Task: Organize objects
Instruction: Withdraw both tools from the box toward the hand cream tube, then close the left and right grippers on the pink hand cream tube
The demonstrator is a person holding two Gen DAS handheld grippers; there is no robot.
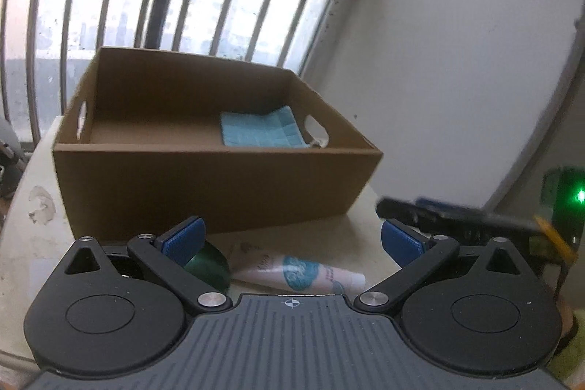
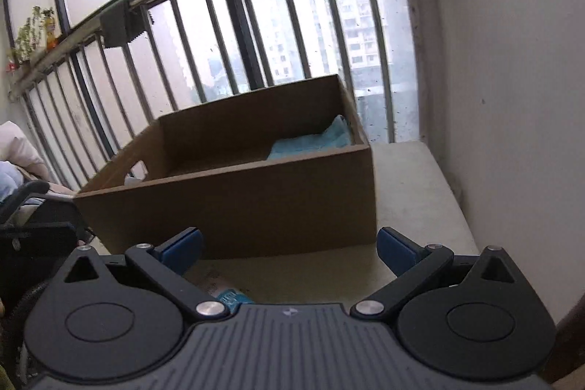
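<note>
Both the left gripper (image 1: 290,238) and right gripper (image 2: 289,247) were held wide open and empty; ahead of them the cardboard box (image 1: 204,178) was seen, a blue cloth (image 1: 261,130) inside, a tube (image 1: 299,275) lying below the left gripper

Left gripper (image 1: 290,238): spread wide, blue-padded fingertips (image 1: 182,236) far apart, nothing between them.
Left gripper pose: held level and low, pointing forward, black linkage arms splayed outward from the grey ribbed body.
Right gripper (image 2: 289,245): likewise spread wide, blue pads (image 2: 396,251) well apart, gripping nothing.
Right gripper pose: tilted slightly, pointing forward, linkages angled out in a symmetric V.
Right gripper seen from left wrist (image 1: 457,218): blurred, dark body with a blue pad, just beside the left gripper's right finger; finger spacing unreadable there.
</note>
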